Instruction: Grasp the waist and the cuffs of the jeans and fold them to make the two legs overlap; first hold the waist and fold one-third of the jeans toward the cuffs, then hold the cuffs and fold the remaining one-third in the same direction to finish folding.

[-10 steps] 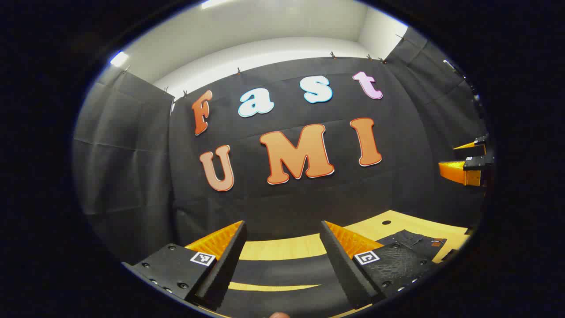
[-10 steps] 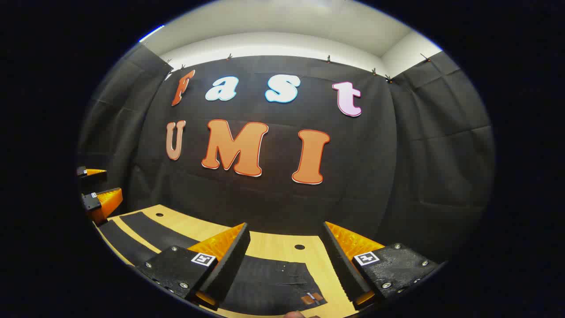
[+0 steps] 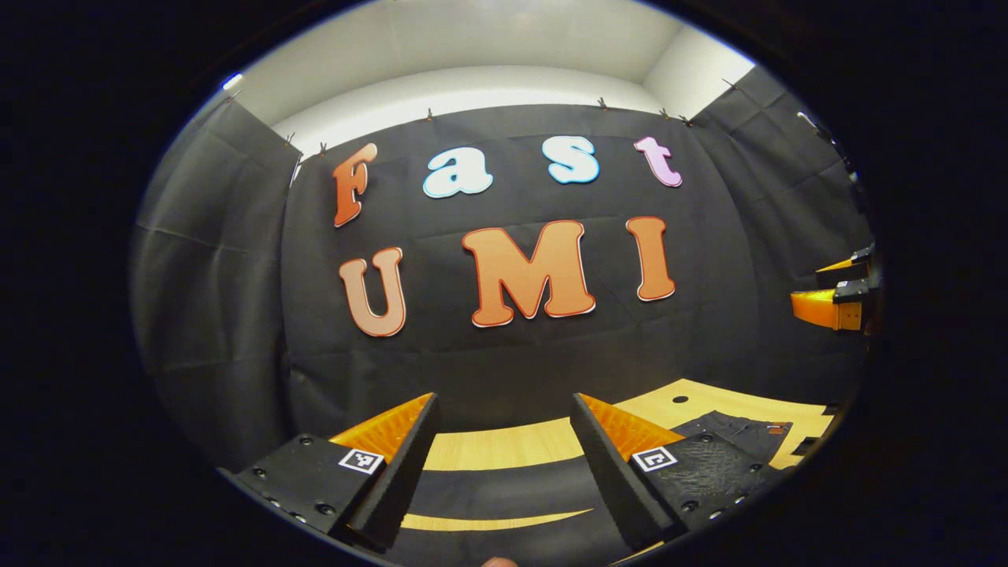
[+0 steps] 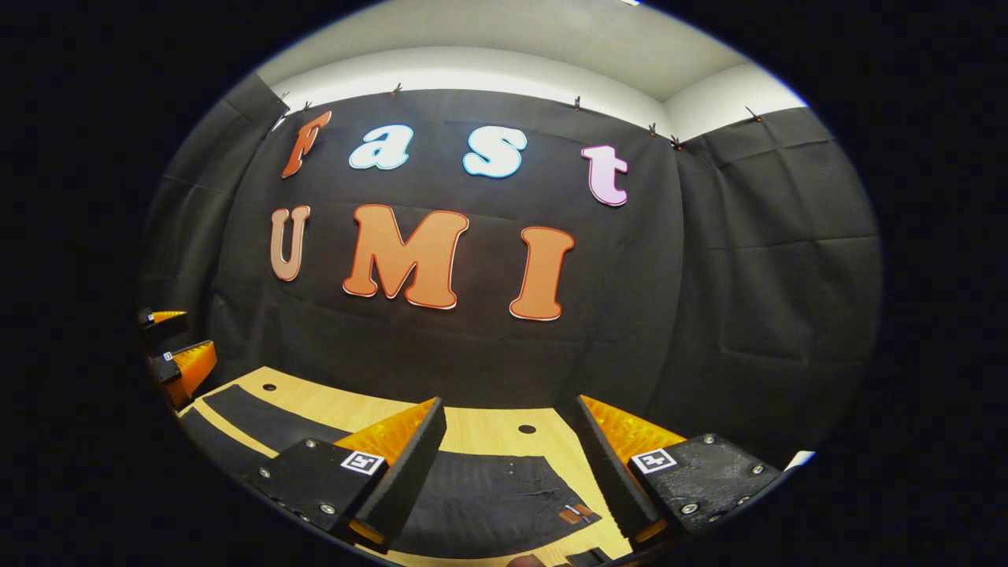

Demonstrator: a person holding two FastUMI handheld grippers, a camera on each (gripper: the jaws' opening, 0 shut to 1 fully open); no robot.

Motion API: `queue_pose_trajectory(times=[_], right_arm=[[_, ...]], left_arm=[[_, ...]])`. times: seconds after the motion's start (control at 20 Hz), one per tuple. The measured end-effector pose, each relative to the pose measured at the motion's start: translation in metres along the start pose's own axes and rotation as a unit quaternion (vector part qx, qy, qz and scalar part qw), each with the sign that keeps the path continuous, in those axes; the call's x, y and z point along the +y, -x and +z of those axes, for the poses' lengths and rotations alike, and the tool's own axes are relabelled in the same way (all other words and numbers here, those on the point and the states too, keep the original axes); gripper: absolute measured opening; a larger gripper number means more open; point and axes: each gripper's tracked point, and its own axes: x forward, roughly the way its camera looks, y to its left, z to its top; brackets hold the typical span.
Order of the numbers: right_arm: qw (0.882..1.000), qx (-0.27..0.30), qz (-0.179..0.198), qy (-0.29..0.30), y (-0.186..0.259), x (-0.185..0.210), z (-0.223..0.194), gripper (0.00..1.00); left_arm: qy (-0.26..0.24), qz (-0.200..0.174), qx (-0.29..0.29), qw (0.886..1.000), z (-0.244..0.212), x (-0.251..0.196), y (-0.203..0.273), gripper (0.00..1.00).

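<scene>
Dark jeans (image 4: 488, 496) are laid flat on the wooden bench (image 4: 480, 429). In the right gripper view the waist end with a brown patch (image 4: 575, 514) is seen between the right tongs (image 4: 512, 465) — spread apart, nothing held. In the left gripper view the two legs are seen as dark bands with a bench strip between them, under the left tongs (image 3: 504, 457), likewise spread and empty. Each view catches the other tongs at its edge; the booth's black cloth wall (image 3: 512, 362) closes the back.

Black cloth wall (image 3: 512, 370) clipped along its top edge, pale ceiling (image 4: 504, 31), light wooden table (image 4: 488, 433) with small holes
</scene>
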Motion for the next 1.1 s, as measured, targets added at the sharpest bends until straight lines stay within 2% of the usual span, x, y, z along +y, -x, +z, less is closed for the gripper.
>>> queue_pose_trajectory(times=[0.15,0.45,0.65,0.75,0.9,1.1], right_arm=[[1.0,0.016,0.004,0.003,-0.005,-0.005,-0.014,1.0],[0.999,0.032,0.026,-0.004,-0.037,-0.013,-0.031,0.98],[0.998,0.062,0.027,-0.01,-0.056,-0.028,-0.058,0.98],[0.996,0.085,0.024,-0.013,-0.064,-0.036,-0.078,0.98],[0.992,0.122,0.015,-0.024,-0.07,-0.048,-0.104,0.98],[0.984,0.173,0.011,-0.043,-0.079,-0.058,-0.139,0.98]], left_arm=[[0.012,0.018,0.034,0.999,-0.016,0.011,-0.005,0.98],[0.009,0.085,0.028,0.996,-0.001,0.039,-0.013,0.99],[-0.001,0.118,0.054,0.992,-0.016,0.054,-0.018,0.99],[0.003,0.124,0.079,0.989,-0.026,0.058,-0.018,0.99],[0.005,0.147,0.106,0.983,-0.041,0.077,-0.017,0.99],[0.011,0.195,0.152,0.969,-0.068,0.113,-0.009,1.0]])
